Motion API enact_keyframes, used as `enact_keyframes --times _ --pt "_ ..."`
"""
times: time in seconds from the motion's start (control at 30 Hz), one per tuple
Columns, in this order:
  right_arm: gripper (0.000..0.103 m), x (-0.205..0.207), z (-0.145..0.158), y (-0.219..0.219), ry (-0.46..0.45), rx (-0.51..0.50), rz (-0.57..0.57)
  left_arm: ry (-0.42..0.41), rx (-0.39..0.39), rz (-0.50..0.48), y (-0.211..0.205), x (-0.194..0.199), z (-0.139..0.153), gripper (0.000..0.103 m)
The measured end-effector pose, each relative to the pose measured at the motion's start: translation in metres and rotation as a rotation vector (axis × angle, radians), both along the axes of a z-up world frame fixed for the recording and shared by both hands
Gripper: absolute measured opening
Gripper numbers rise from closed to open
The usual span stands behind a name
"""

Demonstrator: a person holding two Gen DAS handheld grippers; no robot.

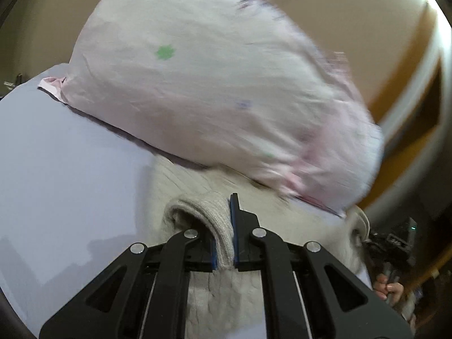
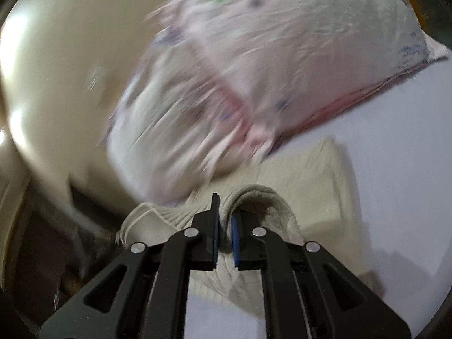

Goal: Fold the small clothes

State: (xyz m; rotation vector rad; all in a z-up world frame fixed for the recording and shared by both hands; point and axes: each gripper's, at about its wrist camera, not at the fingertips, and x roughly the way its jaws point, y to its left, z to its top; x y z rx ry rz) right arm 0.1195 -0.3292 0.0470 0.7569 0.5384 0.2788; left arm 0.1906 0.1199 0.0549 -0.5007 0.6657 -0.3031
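Pale lilac bedding (image 1: 65,175) fills the lower ground of both views, with a large pink-white printed pillow (image 1: 203,84) lying across the far side against a beige wall. A cream knitted garment (image 1: 180,180) is spread on the bed just below the pillow, its far edge touching or slipping under it; which of the two cannot be told. The left tool (image 1: 224,237) is pressed together on a ribbed edge of the knit, and the right tool (image 2: 224,226) is likewise pinched on a rolled fold of the same cloth. Both views are blurred. The held edge appears to run sideways between the two tools, with the body of the garment lying ahead of them, so a fold would probably be carried forward, towards the pillow.
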Motion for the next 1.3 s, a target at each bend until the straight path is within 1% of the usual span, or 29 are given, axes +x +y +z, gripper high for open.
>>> enact_keyframes --times 0.03,0.07,0.1,0.13,0.17,0.2,0.23,0.27,0.3,0.33,0.37,0.4,0.43,0.5,0.57,0.67,0.73,0.77,0.8,0.83,0.87,0.9,0.93,0.97,1.03,1.13,1.2,1.23,1.3 --pt "0.007 0.026 -0.011 -0.008 0.026 0.034 -0.069 0.012 0.011 0.009 -0.002 0.009 -0.004 0.007" --pt "0.011 0.038 -0.02 -0.014 0.055 0.056 -0.116 0.042 0.027 0.02 -0.005 0.026 -0.013 0.007" --pt "0.017 0.05 -0.033 -0.02 0.098 0.087 -0.165 0.082 0.04 0.025 -0.007 0.039 -0.022 0.007" --pt "0.024 0.06 -0.046 -0.024 0.144 0.122 -0.201 0.128 0.043 0.025 -0.009 0.047 -0.031 0.007" --pt "0.043 0.069 -0.061 -0.026 0.183 0.145 -0.232 0.152 0.041 0.02 -0.01 0.051 -0.035 0.007" --pt "0.045 0.073 -0.07 -0.027 0.181 0.163 -0.239 0.162 0.038 0.01 -0.011 0.052 -0.037 0.011" --pt "0.047 0.073 -0.072 -0.028 0.148 0.167 -0.235 0.161 0.04 0.001 -0.009 0.048 -0.038 0.022" --pt "0.059 0.069 -0.07 -0.025 0.111 0.124 -0.232 0.15 0.049 -0.008 -0.009 0.042 -0.034 0.032" --pt "0.077 0.067 -0.066 -0.022 0.083 0.075 -0.227 0.125 0.068 -0.006 -0.007 0.03 -0.028 0.058" --pt "0.083 0.06 -0.061 -0.019 0.052 0.024 -0.232 0.08 0.097 0.002 -0.004 0.014 -0.019 0.078" --pt "0.093 0.056 -0.056 -0.017 0.034 0.002 -0.236 0.043 0.123 0.012 -0.002 0.001 -0.011 0.084" --pt "0.095 0.053 -0.052 -0.015 0.017 -0.022 -0.238 0.025 0.142 0.016 0.0 -0.007 -0.007 0.089" --pt "0.095 0.051 -0.047 -0.012 -0.013 -0.053 -0.227 0.017 0.16 0.019 0.003 -0.014 -0.004 0.09" --pt "0.095 0.049 -0.043 -0.005 -0.027 -0.087 -0.21 0.066 0.164 0.013 0.01 -0.02 -0.011 0.09" --pt "0.095 0.054 -0.045 0.001 -0.018 -0.101 -0.175 0.144 0.17 0.007 0.01 -0.012 -0.024 0.09" --pt "0.095 0.057 -0.045 0.006 -0.005 -0.106 -0.16 0.22 0.177 0.001 0.012 -0.006 -0.044 0.089" --pt "0.095 0.051 -0.048 0.002 -0.013 -0.084 -0.162 0.255 0.133 0.007 0.015 -0.005 -0.057 0.079" --pt "0.095 0.051 -0.048 0.0 -0.016 -0.073 -0.162 0.234 0.124 0.018 0.015 -0.007 -0.056 0.072" --pt "0.095 0.05 -0.049 -0.001 -0.018 -0.06 -0.162 0.243 0.093 0.001 0.014 -0.007 -0.059 0.048" --pt "0.095 0.051 -0.05 -0.002 -0.019 -0.044 -0.155 0.267 0.034 -0.01 0.014 -0.006 -0.065 0.044" --pt "0.095 0.054 -0.05 0.0 -0.015 -0.033 -0.147 0.259 -0.007 0.013 0.017 -0.009 -0.067 0.036" --pt "0.095 0.055 -0.052 -0.001 -0.011 -0.019 -0.135 0.288 -0.074 -0.007 0.018 -0.007 -0.072 0.027" --pt "0.095 0.056 -0.054 -0.002 -0.007 0.005 -0.118 0.308 -0.158 0.003 0.026 -0.007 -0.076 0.024" --pt "0.095 0.058 -0.053 -0.001 -0.005 0.018 -0.109 0.313 -0.214 0.005 0.03 -0.007 -0.077 0.023" --pt "0.095 0.057 -0.052 -0.003 -0.012 0.034 -0.094 0.267 -0.345 -0.024 0.034 -0.011 -0.066 0.017" --pt "0.095 0.052 -0.044 -0.009 -0.047 0.036 -0.09 0.148 -0.366 -0.104 0.008 -0.016 -0.025 0.015" --pt "0.095 0.046 -0.037 -0.017 -0.074 0.039 -0.107 0.061 -0.385 -0.223 -0.038 -0.013 0.008 0.015" --pt "0.095 0.041 -0.033 -0.023 -0.092 0.044 -0.125 0.041 -0.395 -0.266 -0.057 -0.01 0.016 0.015" --pt "0.095 0.033 -0.028 -0.033 -0.116 0.038 -0.158 0.006 -0.414 -0.388 -0.118 0.002 0.027 0.015"
